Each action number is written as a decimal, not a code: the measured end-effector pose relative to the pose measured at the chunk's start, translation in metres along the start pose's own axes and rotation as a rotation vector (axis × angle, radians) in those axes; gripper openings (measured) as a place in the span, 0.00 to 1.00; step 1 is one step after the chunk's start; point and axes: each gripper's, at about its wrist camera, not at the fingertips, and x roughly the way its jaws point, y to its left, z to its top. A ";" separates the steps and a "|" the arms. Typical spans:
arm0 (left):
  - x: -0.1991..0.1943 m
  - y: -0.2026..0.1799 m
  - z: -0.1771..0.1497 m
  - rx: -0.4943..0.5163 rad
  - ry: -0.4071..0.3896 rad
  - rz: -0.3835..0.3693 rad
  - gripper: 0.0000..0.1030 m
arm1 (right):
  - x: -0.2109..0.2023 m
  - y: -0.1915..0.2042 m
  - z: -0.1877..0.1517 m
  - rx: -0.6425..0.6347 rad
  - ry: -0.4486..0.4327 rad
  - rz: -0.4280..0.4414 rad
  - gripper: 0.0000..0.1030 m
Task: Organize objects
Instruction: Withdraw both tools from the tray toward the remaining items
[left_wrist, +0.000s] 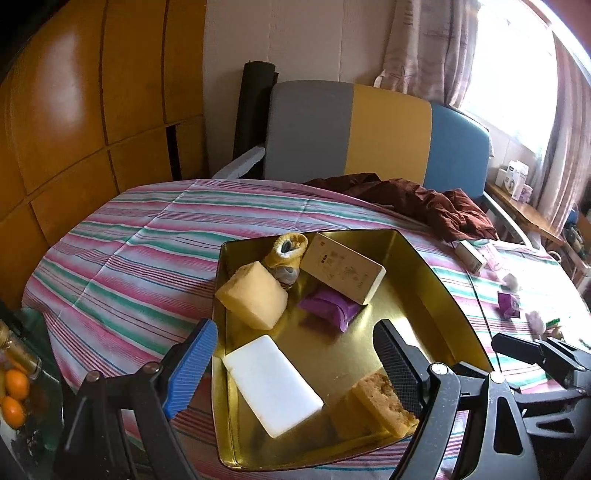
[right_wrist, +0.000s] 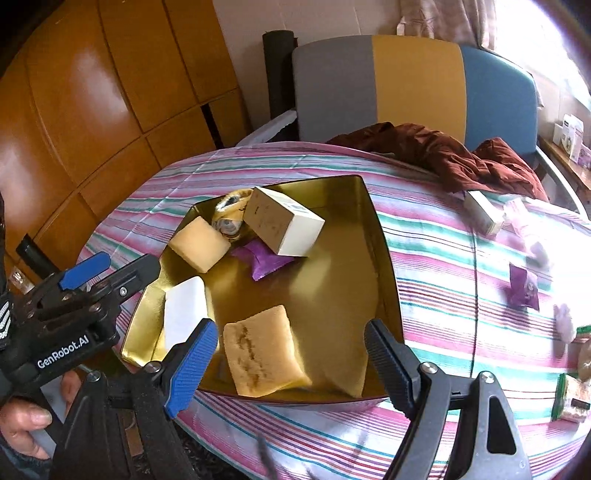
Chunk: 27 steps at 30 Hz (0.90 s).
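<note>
A gold metal tray (left_wrist: 424, 295) sits on the striped tablecloth. It holds a yellow sponge (left_wrist: 255, 295), a small yellow bootie (left_wrist: 290, 254), a beige box (left_wrist: 343, 271), a purple packet (left_wrist: 328, 308), a white block (left_wrist: 273, 384) and a stained sponge (left_wrist: 380, 404). My left gripper (left_wrist: 295, 369) hovers open over the tray's near end, above the white block, with nothing between its pads. My right gripper (right_wrist: 291, 365) is open too, above the stained sponge (right_wrist: 262, 354) at the near edge of the tray (right_wrist: 332, 258). In the right wrist view the left gripper (right_wrist: 114, 269) shows at the tray's left side.
Loose items lie on the cloth right of the tray: a purple packet (right_wrist: 524, 291), a white box (right_wrist: 484, 214) and green packets (right_wrist: 572, 398). A brown cloth (right_wrist: 443, 155) is bunched at the far edge before a grey, yellow and blue chair (right_wrist: 406, 81). Oranges (left_wrist: 14, 387) sit lower left.
</note>
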 end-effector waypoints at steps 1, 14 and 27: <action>0.000 -0.001 0.000 0.003 0.002 -0.002 0.84 | 0.000 -0.001 0.000 0.002 0.000 -0.002 0.81; 0.004 -0.017 -0.002 0.048 0.018 -0.012 0.84 | -0.002 -0.030 -0.004 0.069 -0.006 -0.025 0.81; 0.005 -0.044 0.002 0.120 0.016 -0.030 0.84 | -0.012 -0.081 0.001 0.144 -0.031 -0.110 0.81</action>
